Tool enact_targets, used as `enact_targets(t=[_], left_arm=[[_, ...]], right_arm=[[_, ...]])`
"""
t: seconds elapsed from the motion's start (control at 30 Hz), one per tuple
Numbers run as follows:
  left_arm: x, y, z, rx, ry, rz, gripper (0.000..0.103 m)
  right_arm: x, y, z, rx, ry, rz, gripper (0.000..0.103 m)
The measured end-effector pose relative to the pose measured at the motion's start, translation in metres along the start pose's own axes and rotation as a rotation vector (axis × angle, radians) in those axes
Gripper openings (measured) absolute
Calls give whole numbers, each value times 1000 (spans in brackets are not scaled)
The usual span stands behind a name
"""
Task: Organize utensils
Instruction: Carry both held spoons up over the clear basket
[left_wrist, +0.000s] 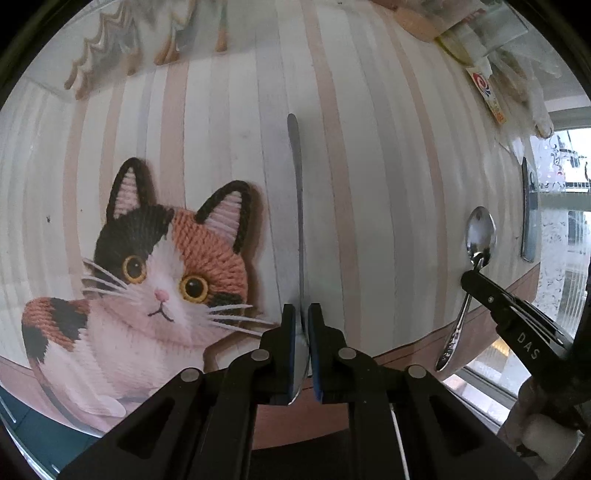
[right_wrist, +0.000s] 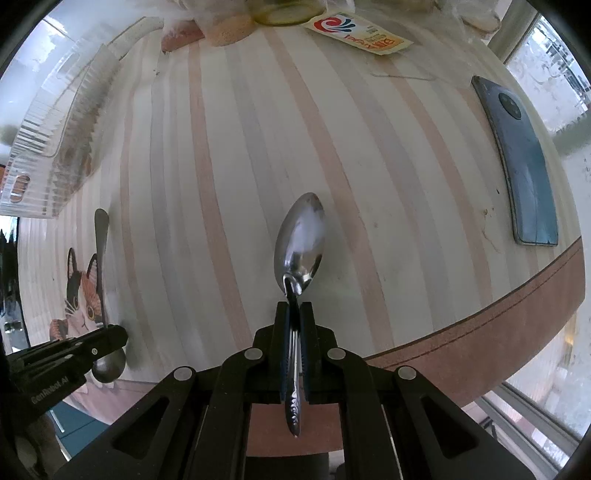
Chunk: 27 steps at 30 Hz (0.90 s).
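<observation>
While the left tool (left_wrist: 302, 314) pinches one spoon (left_wrist: 295, 206) above the desk (left_wrist: 369, 166), the right tool (right_wrist: 294, 310) pinches another spoon (right_wrist: 301, 240)

Striped bench (right_wrist: 258, 147), pale planks with pink bands, brown edging along the near rim.

Printed on the covering at the left, a knitted-look calico cat (left_wrist: 155, 280) (part of the surface, not a loose thing). Lying flat near the right edge, a dark blue phone (right_wrist: 524, 166), camera side up. At the far end, a yellow packet with a red swirl (right_wrist: 354, 31); at the far left, a clear ribbed plastic tray (right_wrist: 55, 133).
</observation>
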<state>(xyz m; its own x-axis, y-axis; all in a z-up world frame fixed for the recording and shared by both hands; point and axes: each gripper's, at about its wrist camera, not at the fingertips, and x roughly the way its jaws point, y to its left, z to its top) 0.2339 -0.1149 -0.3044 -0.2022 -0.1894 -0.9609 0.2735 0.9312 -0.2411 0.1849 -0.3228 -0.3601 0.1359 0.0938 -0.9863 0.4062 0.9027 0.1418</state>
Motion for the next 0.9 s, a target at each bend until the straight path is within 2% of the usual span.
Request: enact_targets(t=[0.13, 0.23, 0.5, 0.63, 0.8, 0.9], left_arm=[[-1, -24, 5, 71, -46, 90, 1], [-15, -30, -1, 108, -89, 105, 0], [-66, -19, 6, 121, -200, 96, 0], [-104, -23, -8, 128, -277, 94, 0], [-138, -38, -15, 142, -360, 84, 0], [-150, -55, -4, 141, -400, 73, 0]], right_arm=[[-2, 8, 0, 7, -10, -3, 5], [-3, 4, -7, 36, -27, 17, 2], [-25, 9, -15, 58, -81, 51, 2], [-42, 7, -13, 76, -114, 98, 2], [-75, 15, -6, 69, -171, 141, 2], [-100, 22, 4, 50, -213, 165, 2]])
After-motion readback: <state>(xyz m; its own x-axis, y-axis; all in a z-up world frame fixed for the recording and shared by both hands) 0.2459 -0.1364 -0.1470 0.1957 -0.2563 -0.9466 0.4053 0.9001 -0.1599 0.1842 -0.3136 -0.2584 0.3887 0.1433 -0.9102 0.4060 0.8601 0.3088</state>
